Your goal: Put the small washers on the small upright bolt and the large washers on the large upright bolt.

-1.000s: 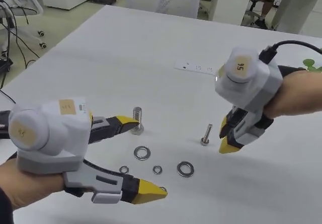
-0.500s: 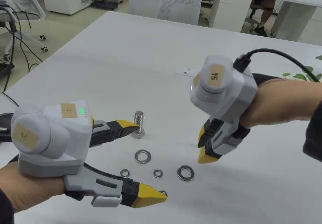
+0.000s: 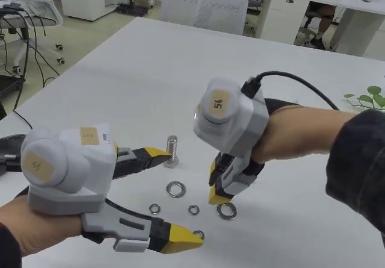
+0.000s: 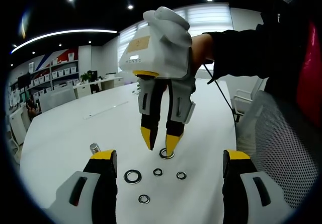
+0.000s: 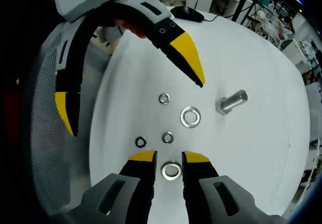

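Observation:
My right gripper (image 3: 219, 197) (image 5: 170, 157) points down at the table, open by a narrow gap, its yellow tips on either side of a large washer (image 3: 227, 211) (image 5: 171, 170) (image 4: 166, 153). A second large washer (image 3: 175, 189) (image 5: 190, 117) lies to the left of it. The three small washers (image 3: 194, 209) (image 5: 167, 137) (image 4: 157, 171) are scattered close by. Behind them the large bolt (image 3: 172, 152) (image 5: 231, 102) stands upright. My left gripper (image 3: 176, 197) (image 4: 169, 158) hovers wide open and holds nothing, its jaws spread around the washer group. The right gripper hides the small bolt.
The white table (image 3: 144, 69) stretches far behind the bolts. A black cable (image 3: 289, 81) runs from the right gripper along a person's dark sleeve (image 3: 355, 159). Office chairs and desks stand beyond the far edge, and a plant (image 3: 367, 96) sits at the right.
My right gripper has moved left and down, from beside the small bolt to the right-hand large washer. The left gripper has stayed put and wide open.

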